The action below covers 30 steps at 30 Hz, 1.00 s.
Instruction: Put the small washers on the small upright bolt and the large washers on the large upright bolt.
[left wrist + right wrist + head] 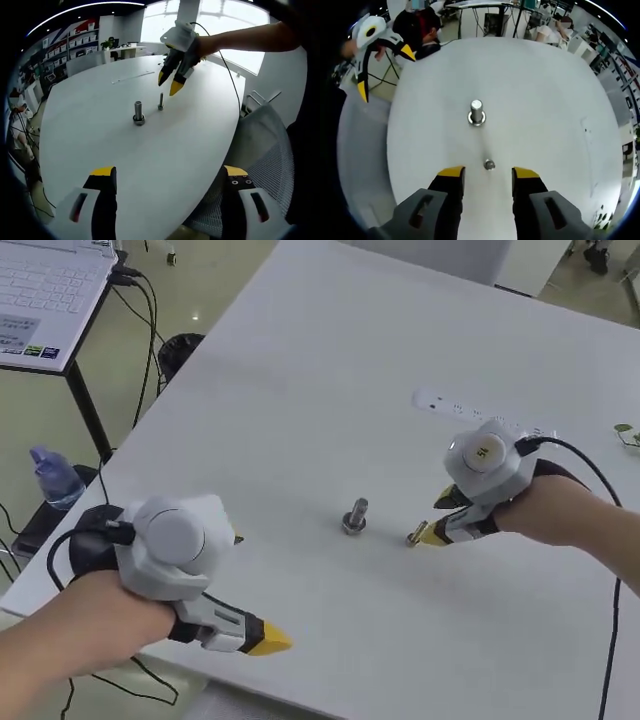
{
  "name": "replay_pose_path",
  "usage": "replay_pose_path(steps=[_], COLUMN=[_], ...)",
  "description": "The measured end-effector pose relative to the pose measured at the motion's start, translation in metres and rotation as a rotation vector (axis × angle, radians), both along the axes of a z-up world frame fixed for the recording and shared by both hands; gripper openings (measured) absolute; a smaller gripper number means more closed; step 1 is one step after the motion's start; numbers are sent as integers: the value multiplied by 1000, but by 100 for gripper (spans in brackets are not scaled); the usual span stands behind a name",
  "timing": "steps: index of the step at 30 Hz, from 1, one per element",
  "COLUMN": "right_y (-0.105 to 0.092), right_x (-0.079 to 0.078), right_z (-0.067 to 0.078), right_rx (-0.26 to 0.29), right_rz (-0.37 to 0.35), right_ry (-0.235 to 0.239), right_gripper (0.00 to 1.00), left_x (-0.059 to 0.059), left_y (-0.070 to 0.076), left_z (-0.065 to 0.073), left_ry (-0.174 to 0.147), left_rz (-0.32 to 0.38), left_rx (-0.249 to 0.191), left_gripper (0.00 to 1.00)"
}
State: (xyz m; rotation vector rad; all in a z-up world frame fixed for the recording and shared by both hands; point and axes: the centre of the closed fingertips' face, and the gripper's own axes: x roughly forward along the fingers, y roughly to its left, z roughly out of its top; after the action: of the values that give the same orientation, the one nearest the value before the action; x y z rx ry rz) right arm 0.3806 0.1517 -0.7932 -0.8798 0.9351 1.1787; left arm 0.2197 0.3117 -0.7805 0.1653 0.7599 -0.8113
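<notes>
At the near left edge of the white surface (330,370) the left gripper (168,175) hangs with its jaws spread wide and nothing between them. It is well apart from both bolts and points across at them.

Toward the middle stands the large bolt (355,517), upright, with what looks like a washer (469,119) round its foot. Just right of it, near but not touching, stands the small bolt (489,164). It too is upright with its long axis vertical, and whether it carries any washer is too small to tell.

Farther right is the right gripper (488,175), plainly the nearer one. Its jaws are parted and empty, and the small bolt sits just ahead of the tips, centred on the gap. Any move here probably turns on that alignment, since the jaws straddle the bolt's line and the large bolt lies straight beyond it.

Bare surface lies open all round the bolts, a power strip (450,405) lies well behind, and the near edge is close under the left gripper.
</notes>
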Motion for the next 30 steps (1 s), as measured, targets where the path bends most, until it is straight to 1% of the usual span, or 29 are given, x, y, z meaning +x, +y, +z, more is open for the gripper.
replay_pose_path(steps=[2,6,10,11,13,15,16,17,19,21,23,25,27,29,30], right_y=[-2,-7,-13,-17,-21,-14,-15,-14,-14,-17,-18,-19,-22,-23,-22], right_x=[-3,-8,-16,-15,-12,-16,-17,-19,-24,-28,-32,-36,-38,-42,-49], right_z=[3,8,16,18,20,34,38,44,52,55,59,61,62,67,73], right_rx=[21,64,134,155,176,287,309,343,383,388,408,454,465,503,547], right_rz=[-14,-34,-60,-66,-78,-110,-125,-135,-140,-144,-144,-173,-182,-197,-229], right_ry=[11,-1,-5,-4,-12,-23,-29,-42,-48,-55,-71,-51,-52,-57,-40], right_gripper=[39,44,49,50,54,59,61,63,63,63,64,66,67,69,72], left_x=[0,-2,-4,-5,-5,-6,-6,-6,-5,-4,-3,-3,0,2,2], left_y=[-1,-4,-4,-5,-5,-6,-7,-8,-9,-10,-12,-13,-14,-14,-15], left_z=[1,6,7,7,6,6,7,7,8,10,12,13,16,20,22], left_ry=[1,-5,-3,0,0,2,2,0,0,-3,-6,-8,-22,-32,-33], left_rz=[0,4,17,18,19,19,19,17,16,19,20,21,34,43,47], left_rx=[2,0,-6,-6,-5,-4,-3,-1,2,0,-2,-5,-9,-20,-26], left_gripper=[86,86,86,86,86,86,86,86,86,86,86,86,88,89,90])
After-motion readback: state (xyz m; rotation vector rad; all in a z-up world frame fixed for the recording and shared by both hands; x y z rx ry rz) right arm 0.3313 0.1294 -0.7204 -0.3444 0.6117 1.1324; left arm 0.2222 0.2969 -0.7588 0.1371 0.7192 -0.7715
